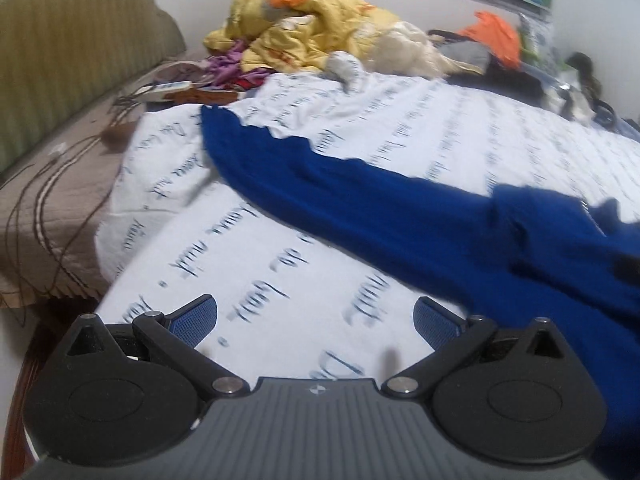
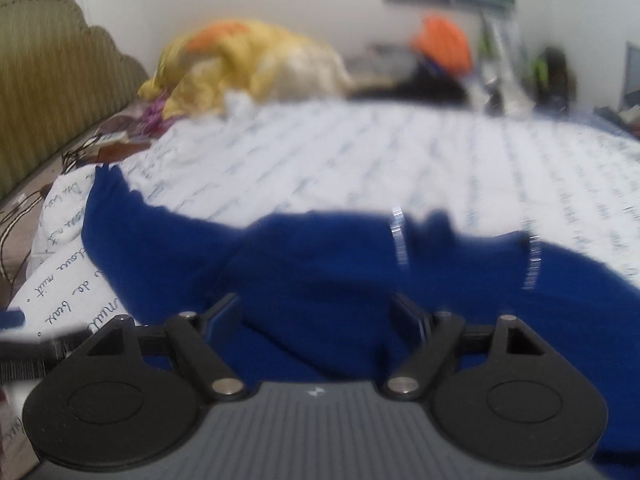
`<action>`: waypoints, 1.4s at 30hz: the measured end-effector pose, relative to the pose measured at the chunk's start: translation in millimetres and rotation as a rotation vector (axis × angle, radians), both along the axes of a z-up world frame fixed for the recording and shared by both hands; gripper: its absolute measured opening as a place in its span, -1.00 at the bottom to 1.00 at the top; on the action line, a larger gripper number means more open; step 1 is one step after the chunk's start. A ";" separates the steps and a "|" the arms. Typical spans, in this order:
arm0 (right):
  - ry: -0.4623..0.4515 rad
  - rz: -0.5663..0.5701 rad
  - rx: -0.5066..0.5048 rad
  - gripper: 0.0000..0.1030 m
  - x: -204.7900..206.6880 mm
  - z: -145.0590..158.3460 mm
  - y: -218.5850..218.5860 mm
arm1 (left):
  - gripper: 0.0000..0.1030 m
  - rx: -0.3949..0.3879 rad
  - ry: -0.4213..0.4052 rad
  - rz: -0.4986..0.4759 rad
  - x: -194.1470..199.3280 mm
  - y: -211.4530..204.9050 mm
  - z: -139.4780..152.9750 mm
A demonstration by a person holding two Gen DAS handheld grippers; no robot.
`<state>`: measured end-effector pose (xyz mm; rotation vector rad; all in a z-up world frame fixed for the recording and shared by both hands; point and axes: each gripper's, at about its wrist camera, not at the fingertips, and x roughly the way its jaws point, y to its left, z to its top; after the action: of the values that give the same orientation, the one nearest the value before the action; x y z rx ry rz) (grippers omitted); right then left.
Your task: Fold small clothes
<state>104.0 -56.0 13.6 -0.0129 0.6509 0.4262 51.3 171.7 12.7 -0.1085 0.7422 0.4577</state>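
the blue garment (image 1: 400, 216) lies on the bed in a long rumpled band, one end near the bed's left edge beside the pillow, the rest running toward the near right corner, where it bunches thickly; in the right wrist view the blue garment (image 2: 320, 272) fills the space just ahead of the tool. the right gripper (image 2: 320, 316) has its jaws spread with cloth lying between and under them, but the blur leaves it unclear whether the pads touch the fabric. the left gripper (image 1: 316, 316) is also spread wide, holding nothing, over the bare script-printed sheet (image 1: 440, 128) just beside the garment's near edge. my reading is that folding has not begun: the piece is not yet laid flat, so this looks like the pick-up and spreading step. the next move likely calls for each tool to close on a separate edge or corner and pull the cloth flat before any fold. no containers are visible; at the far edge of the bed sits a loose heap of yellow clothes (image 1: 304, 28), and an orange item (image 1: 496, 36) toward the far right corner.
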 end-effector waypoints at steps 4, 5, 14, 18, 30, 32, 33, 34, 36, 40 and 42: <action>-0.041 -0.044 -0.049 0.57 -15.4 -3.5 -22.7 | 1.00 0.026 0.010 0.023 6.1 7.3 0.6; -0.041 -0.053 -0.058 0.57 -18.3 -5.7 -27.8 | 1.00 0.033 0.014 0.025 7.7 8.0 0.0; -0.022 -0.123 -0.048 0.57 -37.5 -15.8 -69.7 | 1.00 0.081 0.041 0.041 26.0 18.6 -6.8; -0.025 -0.132 -0.060 0.57 -41.6 -17.6 -75.7 | 1.00 0.075 0.033 0.036 39.9 35.5 -4.5; -0.037 -0.121 -0.051 0.57 -53.2 -13.9 -79.9 | 0.93 -0.601 -0.137 0.234 91.1 215.4 -7.8; -0.045 -0.120 -0.057 0.57 -55.7 -13.2 -79.0 | 0.85 -0.694 -0.161 0.226 96.3 229.0 -15.8; -0.047 -0.121 -0.057 0.57 -56.7 -12.9 -79.5 | 0.76 -0.718 -0.169 0.231 98.6 233.9 -18.9; -0.046 -0.123 -0.056 0.57 -57.2 -12.8 -80.6 | 0.69 -0.731 -0.172 0.237 101.1 237.4 -21.7; -0.041 -0.130 -0.055 0.57 -56.9 -13.1 -83.1 | 0.51 -0.747 -0.173 0.243 106.2 243.1 -26.2; -0.034 -0.145 -0.053 0.57 -56.1 -13.8 -88.3 | -0.06 -0.742 -0.172 0.224 119.4 245.1 -29.9; -0.031 -0.149 -0.054 0.57 -56.5 -14.7 -89.9 | -0.32 -0.722 -0.163 0.248 123.7 247.3 -31.4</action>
<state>47.6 -145.9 -1.1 -0.0217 0.6283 0.2643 175.0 419.1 -18.7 -0.9116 0.7073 0.3915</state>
